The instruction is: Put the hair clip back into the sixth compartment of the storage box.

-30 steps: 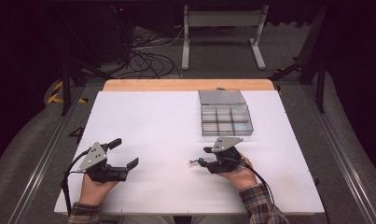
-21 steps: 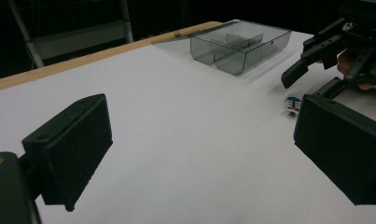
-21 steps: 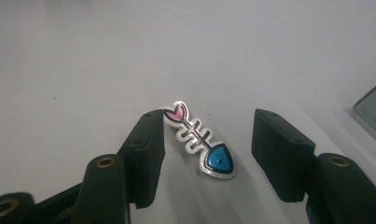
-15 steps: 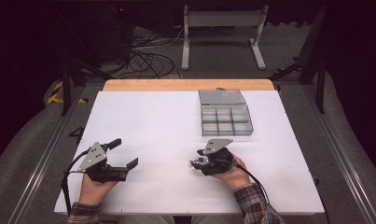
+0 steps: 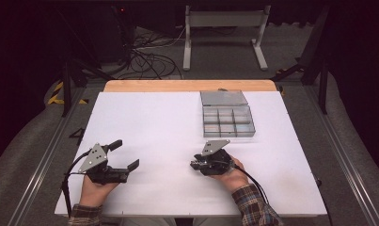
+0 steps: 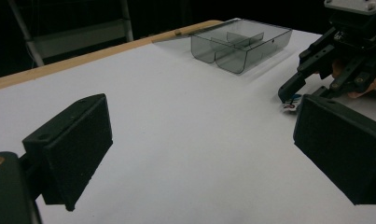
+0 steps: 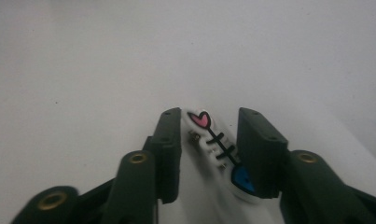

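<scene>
A: What is seen between the jaws of the right gripper (image 7: 209, 140)?
B: A small white charm (image 7: 217, 150) with a pink heart and blue tip is pinched there, low centre of the frame, over the white table (image 5: 154, 122).
A: And the left gripper (image 5: 123, 155)?
B: Its jaws are held spread wide, lower left. A grey compartment box (image 5: 227, 120) is set upper right.

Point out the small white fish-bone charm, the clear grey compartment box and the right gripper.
small white fish-bone charm (image 7: 217, 140): right gripper view, its black spine.
clear grey compartment box (image 5: 227, 121): high view, centre divider.
right gripper (image 7: 209, 149): right gripper view, midway between fingertips.
</scene>
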